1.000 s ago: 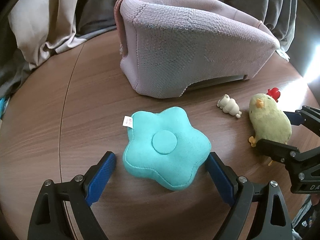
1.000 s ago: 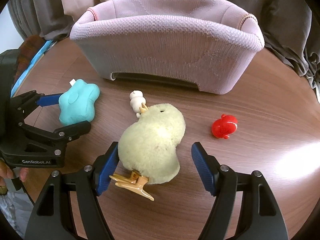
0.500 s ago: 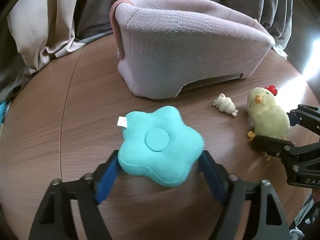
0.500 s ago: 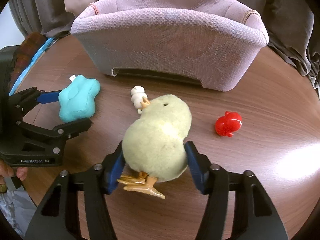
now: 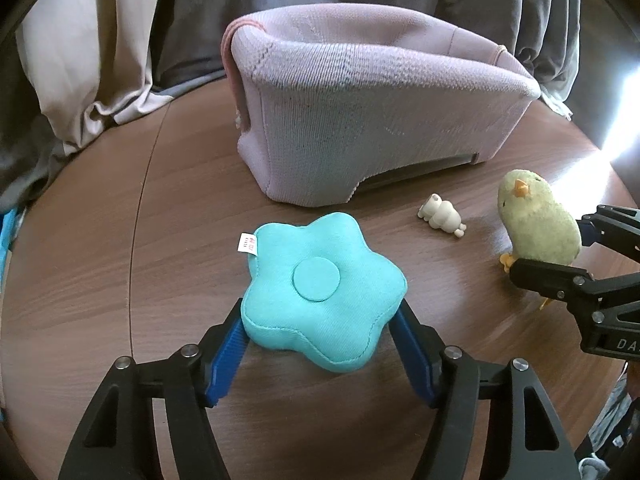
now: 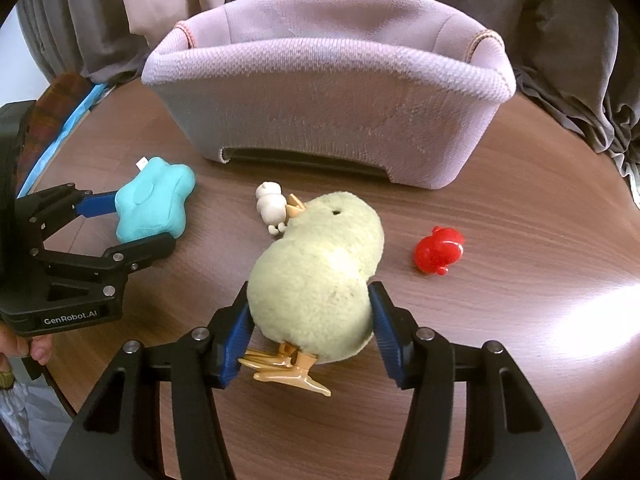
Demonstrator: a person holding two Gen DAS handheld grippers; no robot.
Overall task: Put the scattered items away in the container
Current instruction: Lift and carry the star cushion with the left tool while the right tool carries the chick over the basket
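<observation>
Teal plush star (image 5: 324,284) sits clamped between the blue pads of the left claw (image 5: 320,328), its round centre patch facing up and its white label pointing left toward the tabletop (image 5: 100,280) seam. It lies flat, with no clear long axis; whether it touches the wood or is just above it cannot be told. From the right wrist view the same star (image 6: 154,202) appears at the left, pinched by the left claw (image 6: 132,224).

The right claw (image 6: 310,320) grips a yellow-green plush chick (image 6: 320,280) across its body. The chick's long axis runs away from the claw toward the pink knitted basket (image 6: 328,116), beak forward and slightly left, orange feet trailing near the claw. In the left wrist view the chick (image 5: 538,224) stands upright at the right, beak toward the basket (image 5: 360,120).

A small cream figurine (image 6: 272,206) lies on its side just beside the chick's beak, between the chick and the star. A red toy (image 6: 438,250) rests on the wood to the chick's right, apart from it. The basket stands behind all of them, in front of drapes (image 5: 100,40).
</observation>
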